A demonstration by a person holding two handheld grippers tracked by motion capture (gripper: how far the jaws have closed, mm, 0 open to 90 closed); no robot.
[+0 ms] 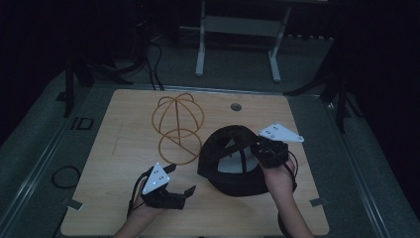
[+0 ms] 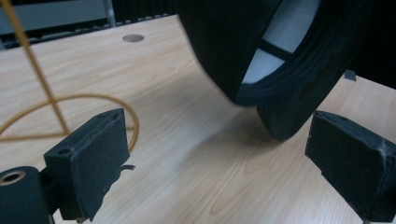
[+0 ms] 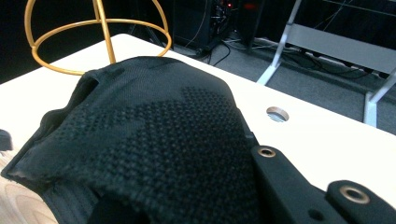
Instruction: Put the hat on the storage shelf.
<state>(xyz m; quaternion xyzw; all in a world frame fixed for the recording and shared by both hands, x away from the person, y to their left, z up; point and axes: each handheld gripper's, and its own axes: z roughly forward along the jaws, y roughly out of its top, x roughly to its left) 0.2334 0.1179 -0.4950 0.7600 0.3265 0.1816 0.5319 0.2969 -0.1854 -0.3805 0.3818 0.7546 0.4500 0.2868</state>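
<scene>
A: Start with what's nearest. What's the left gripper (image 1: 182,193) doing?

B: It sits low near the front edge of the table (image 1: 109,208), jaws spread wide apart with nothing between them. Its own camera looks at bare wood, with the brim of the cap (image 2: 299,88) just ahead.

A: And the right gripper (image 1: 261,151)?

B: Clamped on the cap (image 1: 233,163), by my reading: its camera shows black mesh (image 3: 154,154) bunched right at the jaws, and from above it sits at the crown's right edge. The cap looks tipped up, its pale lining showing, with the brim down toward the front.

A: So the step in hand is?

B: Probably getting the cap onto the gold wire stand (image 1: 177,130), which stands just beyond and to the left of it, close but seemingly not touching.

A: How to do it well?

B: I'd bring the free gripper in to take the brim, so the cap hangs open between two grips. Lift it clear above the stand's top hoop, then lower it squarely; the stand looks light and could tip if nudged sideways.
</scene>
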